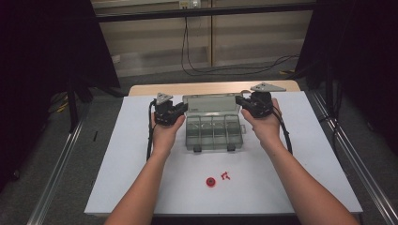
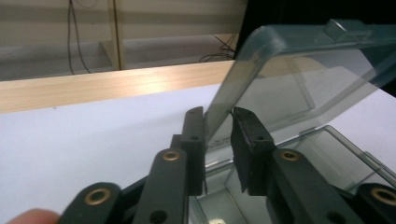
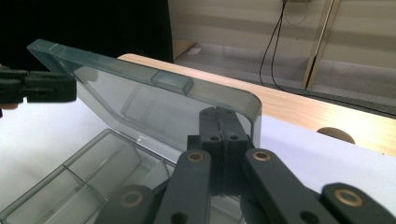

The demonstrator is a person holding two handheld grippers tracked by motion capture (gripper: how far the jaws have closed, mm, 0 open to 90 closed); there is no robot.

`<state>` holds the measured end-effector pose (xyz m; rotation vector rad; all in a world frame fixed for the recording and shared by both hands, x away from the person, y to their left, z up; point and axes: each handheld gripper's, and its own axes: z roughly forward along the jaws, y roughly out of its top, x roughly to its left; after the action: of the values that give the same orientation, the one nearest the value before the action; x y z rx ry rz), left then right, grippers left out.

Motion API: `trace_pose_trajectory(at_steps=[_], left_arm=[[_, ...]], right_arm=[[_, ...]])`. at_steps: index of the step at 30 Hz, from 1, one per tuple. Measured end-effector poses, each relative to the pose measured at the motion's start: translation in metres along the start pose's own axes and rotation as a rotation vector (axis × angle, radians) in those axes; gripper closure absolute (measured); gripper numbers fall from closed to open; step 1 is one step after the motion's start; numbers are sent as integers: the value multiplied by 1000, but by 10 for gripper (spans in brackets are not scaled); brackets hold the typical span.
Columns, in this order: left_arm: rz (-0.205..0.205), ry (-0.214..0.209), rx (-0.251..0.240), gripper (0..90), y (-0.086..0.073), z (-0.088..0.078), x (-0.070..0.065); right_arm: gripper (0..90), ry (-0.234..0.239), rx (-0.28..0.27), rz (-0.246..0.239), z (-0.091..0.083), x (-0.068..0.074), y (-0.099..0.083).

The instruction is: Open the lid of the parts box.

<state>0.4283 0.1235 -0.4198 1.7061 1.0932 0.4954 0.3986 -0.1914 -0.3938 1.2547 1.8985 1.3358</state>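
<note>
A clear grey compartment box (image 1: pixel 213 136) sits mid-table with its lid (image 1: pixel 211 104) raised. My left gripper (image 1: pixel 183 108) is at the lid's left edge. In the left gripper view its jaws (image 2: pixel 217 123) straddle the lid's (image 2: pixel 299 79) rim with a narrow gap left on one side, so it is open. My right gripper (image 1: pixel 240 102) is at the lid's right edge. In the right gripper view its jaws (image 3: pixel 222 119) are pressed together at the lid's (image 3: pixel 140 98) corner, shut on its edge. The box's compartments (image 3: pixel 88 177) look empty.
A red round part (image 1: pixel 210 182) and small red bits (image 1: pixel 225 176) lie on the white mat (image 1: pixel 122 154) in front of the box. Beyond the mat runs the wooden table edge (image 1: pixel 211 87). Metal rails (image 1: pixel 349 159) flank the table.
</note>
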Motion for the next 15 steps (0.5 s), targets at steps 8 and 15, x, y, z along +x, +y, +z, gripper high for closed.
trace_pose_trajectory(at_steps=[8,15], left_arm=[[-22,-10,-12,808,2,1,1],[-29,-14,-14,823,2,3,1]], right_arm=[[788,94,-80,-29,-9,0,-2],[537,102,-149,-58,-19,2,-1]])
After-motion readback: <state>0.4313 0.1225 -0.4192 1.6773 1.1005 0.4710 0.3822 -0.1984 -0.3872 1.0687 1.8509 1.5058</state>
